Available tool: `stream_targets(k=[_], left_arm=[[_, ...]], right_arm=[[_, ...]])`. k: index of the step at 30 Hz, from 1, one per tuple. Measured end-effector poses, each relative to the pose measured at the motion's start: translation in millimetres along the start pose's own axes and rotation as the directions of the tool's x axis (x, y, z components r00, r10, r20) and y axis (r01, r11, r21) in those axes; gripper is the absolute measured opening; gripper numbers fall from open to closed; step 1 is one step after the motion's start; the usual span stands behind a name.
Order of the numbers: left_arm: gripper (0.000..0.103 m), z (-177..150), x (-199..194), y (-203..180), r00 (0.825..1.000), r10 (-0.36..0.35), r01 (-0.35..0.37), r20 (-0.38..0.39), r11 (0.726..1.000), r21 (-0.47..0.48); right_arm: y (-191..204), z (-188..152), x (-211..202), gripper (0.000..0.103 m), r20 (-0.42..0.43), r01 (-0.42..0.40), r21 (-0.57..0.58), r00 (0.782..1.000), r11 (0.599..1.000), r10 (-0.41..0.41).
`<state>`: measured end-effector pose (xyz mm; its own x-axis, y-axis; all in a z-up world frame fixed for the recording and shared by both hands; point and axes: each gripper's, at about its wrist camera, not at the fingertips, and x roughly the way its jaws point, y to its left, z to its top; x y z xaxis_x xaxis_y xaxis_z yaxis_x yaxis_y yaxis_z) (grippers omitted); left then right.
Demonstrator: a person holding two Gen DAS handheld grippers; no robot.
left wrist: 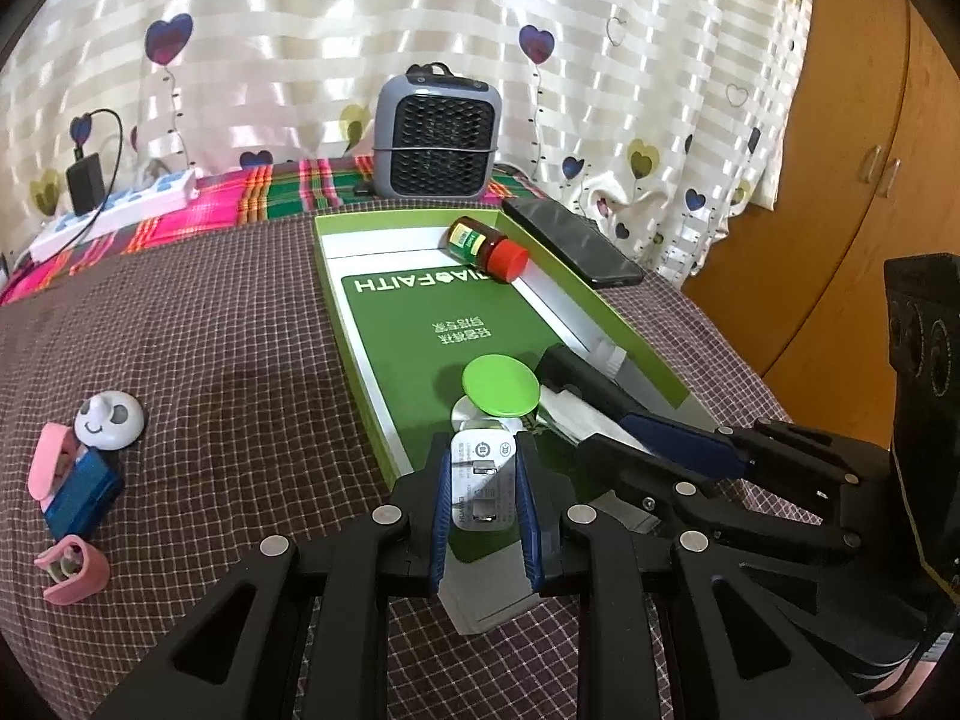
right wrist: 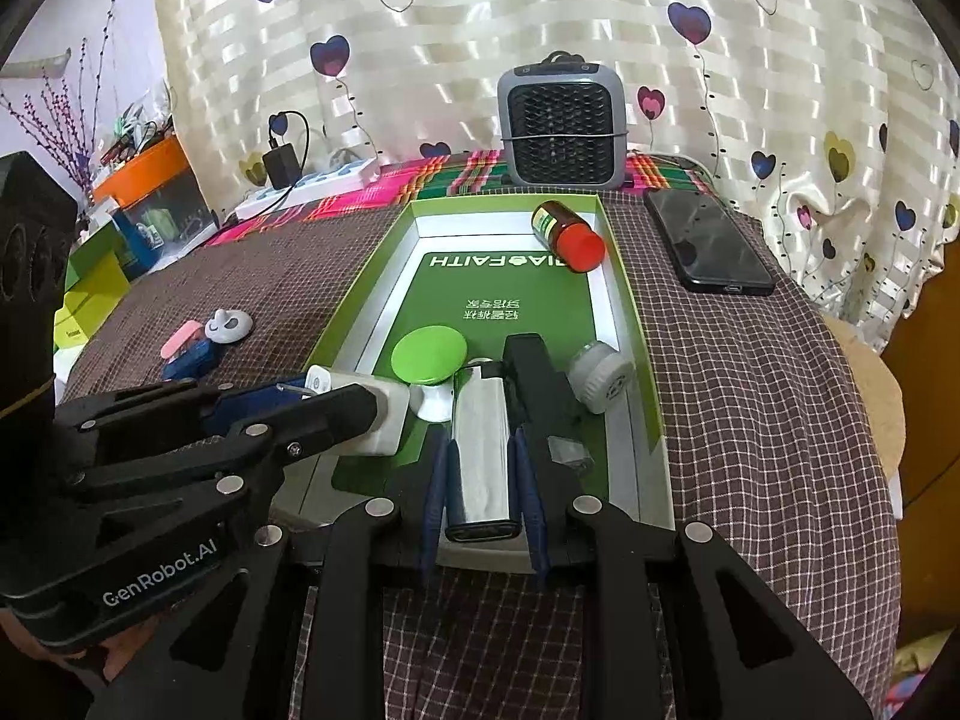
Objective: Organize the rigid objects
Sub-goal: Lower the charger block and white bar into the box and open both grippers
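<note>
A green box lid (left wrist: 354,324) (right wrist: 648,360) lies open on the checked cloth. My left gripper (left wrist: 483,480) is shut on a white charger plug (left wrist: 480,480) over the lid's near left corner; it also shows in the right wrist view (right wrist: 384,414). My right gripper (right wrist: 483,474) is shut on a silver lighter (right wrist: 480,450) over the lid's near end. Inside the lid lie a red-capped brown bottle (left wrist: 486,246) (right wrist: 567,237), a green round disc (left wrist: 501,387) (right wrist: 429,354), a black bar (right wrist: 534,378) and a white round cap (right wrist: 600,375).
On the cloth at the left lie a white smiley hook (left wrist: 108,420), a blue block (left wrist: 81,495) and pink clips (left wrist: 72,570). A black phone (right wrist: 708,240) lies right of the lid. A grey fan heater (left wrist: 438,132) and a power strip (left wrist: 114,210) stand at the back.
</note>
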<state>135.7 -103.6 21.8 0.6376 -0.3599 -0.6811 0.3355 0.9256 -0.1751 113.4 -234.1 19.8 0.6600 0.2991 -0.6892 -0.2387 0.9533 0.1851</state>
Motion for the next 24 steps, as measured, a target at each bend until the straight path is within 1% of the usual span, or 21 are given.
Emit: stream_targets(k=[4,6,8,10,13,24], left_arm=[[0.025,-1,-3,1,1.000,-0.014,0.014,0.010,1.000,0.000],[0.025,-1,-7,1,1.000,-0.013,0.013,0.018,1.000,-0.002],[0.026,-1,-11,2,1.000,-0.013,0.013,0.025,1.000,-0.009],[0.026,-2,-14,2,1.000,-0.010,0.011,0.028,1.000,-0.013],[0.026,-3,-21,0,0.999,-0.003,0.003,0.038,1.000,-0.008],[0.026,-18,-55,-3,0.999,0.021,-0.022,0.049,1.000,0.013]], right_arm=[[1,0,0,0.024,0.003,0.029,-0.005,1.000,1.000,-0.029],[0,0,-3,0.025,0.018,0.041,-0.004,0.999,0.999,-0.041],[0,-1,-7,0.028,0.034,0.053,-0.003,0.998,0.999,-0.053],[0,-1,-10,0.035,0.042,0.063,0.000,0.997,0.998,-0.063],[-1,-2,-15,0.040,0.053,0.063,0.006,0.997,0.998,-0.064],[16,-11,-38,0.042,0.077,0.053,-0.017,0.996,0.998,-0.052]])
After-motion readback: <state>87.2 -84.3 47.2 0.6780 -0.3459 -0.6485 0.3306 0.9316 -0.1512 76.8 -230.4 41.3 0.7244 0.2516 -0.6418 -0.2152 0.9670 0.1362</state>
